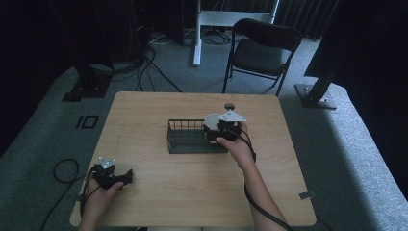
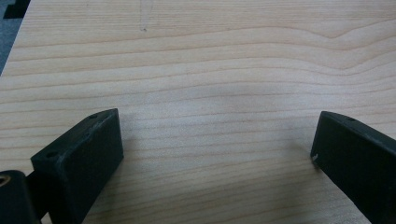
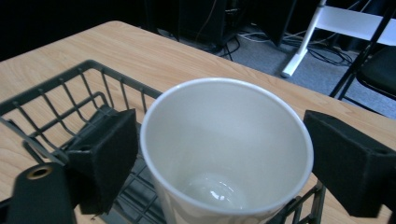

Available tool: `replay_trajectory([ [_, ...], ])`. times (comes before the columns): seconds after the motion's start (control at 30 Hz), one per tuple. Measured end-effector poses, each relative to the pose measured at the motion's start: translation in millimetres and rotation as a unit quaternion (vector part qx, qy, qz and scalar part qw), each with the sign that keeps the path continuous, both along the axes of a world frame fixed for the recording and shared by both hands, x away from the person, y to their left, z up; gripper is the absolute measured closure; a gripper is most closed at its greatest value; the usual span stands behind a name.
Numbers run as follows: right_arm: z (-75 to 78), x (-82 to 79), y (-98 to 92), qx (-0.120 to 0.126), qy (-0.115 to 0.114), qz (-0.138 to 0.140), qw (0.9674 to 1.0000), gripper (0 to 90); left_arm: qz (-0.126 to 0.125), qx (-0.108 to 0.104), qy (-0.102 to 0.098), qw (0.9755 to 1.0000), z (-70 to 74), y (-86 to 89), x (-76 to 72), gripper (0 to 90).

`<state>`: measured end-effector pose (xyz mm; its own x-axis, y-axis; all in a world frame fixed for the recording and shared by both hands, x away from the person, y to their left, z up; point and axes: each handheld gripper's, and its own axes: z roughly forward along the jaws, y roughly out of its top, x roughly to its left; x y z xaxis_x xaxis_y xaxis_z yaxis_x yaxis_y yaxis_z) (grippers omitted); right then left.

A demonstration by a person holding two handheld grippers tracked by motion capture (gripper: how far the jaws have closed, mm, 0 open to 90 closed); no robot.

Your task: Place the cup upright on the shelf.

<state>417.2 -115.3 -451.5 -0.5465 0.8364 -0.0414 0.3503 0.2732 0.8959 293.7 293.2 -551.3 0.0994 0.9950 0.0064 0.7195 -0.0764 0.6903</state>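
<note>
Wooden table point(image 1: 159, 192): white empty cup point(image 3: 226, 149) upright in basket point(image 3: 70, 100)

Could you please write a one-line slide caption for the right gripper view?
Right tool with open jaws on either side of a white paper cup over the wire basket.

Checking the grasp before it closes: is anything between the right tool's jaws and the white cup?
Nothing visible. The right tool has its jaws open on either side of the white cup, which stands upright at the wire basket, with bare gaps between.

Black folding chair point(image 1: 262, 50) beyond table point(image 1: 159, 187)
</note>
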Motion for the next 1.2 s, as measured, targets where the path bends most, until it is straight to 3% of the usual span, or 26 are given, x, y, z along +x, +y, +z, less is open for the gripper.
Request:
replay_trajectory([
  [0.7,12.8,-21.8,-11.8,0.014,-0.014,0.010,0.9997,12.3,0.001,-0.001,0.000,1.0000,0.0,-0.1,0.0,2.7],
  [1.2,1.9,-40.4,-37.5,0.015,-0.008,0.000,0.9999,12.3,0.001,-0.001,-0.001,1.0000,-0.1,-0.1,0.0,2.6],
])
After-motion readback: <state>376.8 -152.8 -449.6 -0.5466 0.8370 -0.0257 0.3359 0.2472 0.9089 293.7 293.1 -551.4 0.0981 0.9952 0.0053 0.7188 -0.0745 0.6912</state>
